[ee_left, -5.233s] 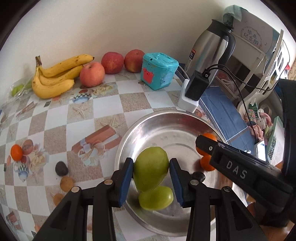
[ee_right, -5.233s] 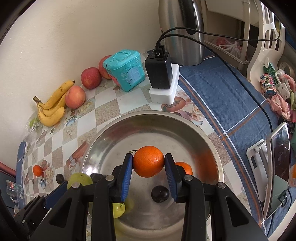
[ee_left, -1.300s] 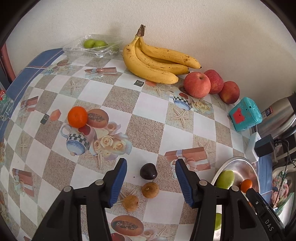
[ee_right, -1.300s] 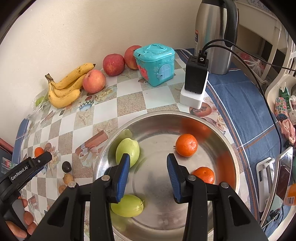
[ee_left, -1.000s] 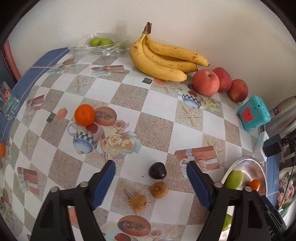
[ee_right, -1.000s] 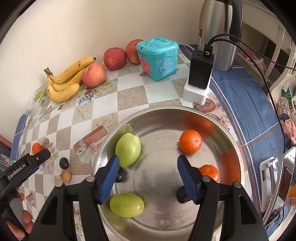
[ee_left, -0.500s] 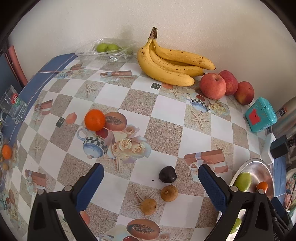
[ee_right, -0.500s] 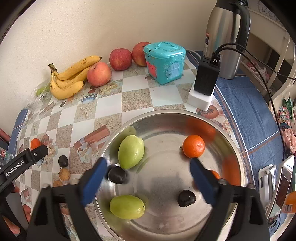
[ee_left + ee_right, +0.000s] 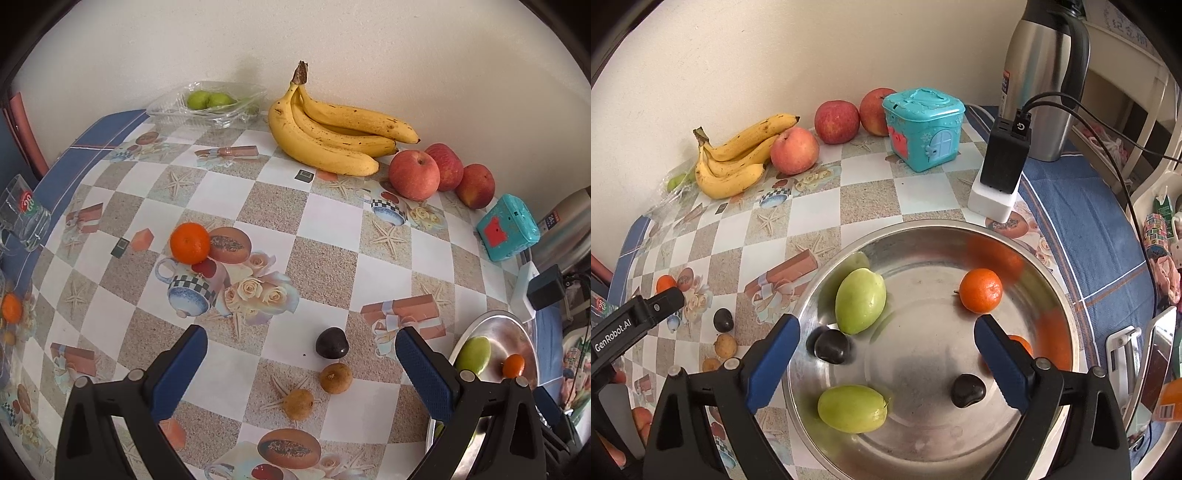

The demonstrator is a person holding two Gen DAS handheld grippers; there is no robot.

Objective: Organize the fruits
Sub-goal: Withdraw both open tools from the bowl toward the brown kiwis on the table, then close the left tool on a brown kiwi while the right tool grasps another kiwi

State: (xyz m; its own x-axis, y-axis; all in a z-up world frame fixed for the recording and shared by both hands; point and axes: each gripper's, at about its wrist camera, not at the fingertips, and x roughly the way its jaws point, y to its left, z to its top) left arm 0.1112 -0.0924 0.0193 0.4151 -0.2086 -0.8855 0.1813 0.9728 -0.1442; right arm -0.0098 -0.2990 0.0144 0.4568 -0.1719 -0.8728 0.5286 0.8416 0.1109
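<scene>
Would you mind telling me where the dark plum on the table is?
In the left wrist view, the dark plum lies on the tablecloth between the open left gripper fingers.

In 1 bowl [image 9: 1067, 295]: 2 oranges [image 9: 980, 290] [image 9: 1022, 344], 2 green fruits [image 9: 860, 301] [image 9: 851, 408], 2 plums [image 9: 832, 346] [image 9: 967, 390]. By wall: 3 apples [image 9: 413, 175] [image 9: 447, 166] [image 9: 476, 186], 1 banana bunch [image 9: 325, 147].

Two black plastic arms are being shown on the left gripper [image 9: 301, 363], each one tipped with a blue ribbed pad [image 9: 424, 373] and fastened with small silver screws. The same build is being displayed by the right gripper [image 9: 886, 354]: black angular arms, blue textured pads [image 9: 774, 363], round silver screw heads near the joints. White lettering reading "GenRobot.AI" is being carried on the left gripper's black side (seen from the right wrist camera).
</scene>
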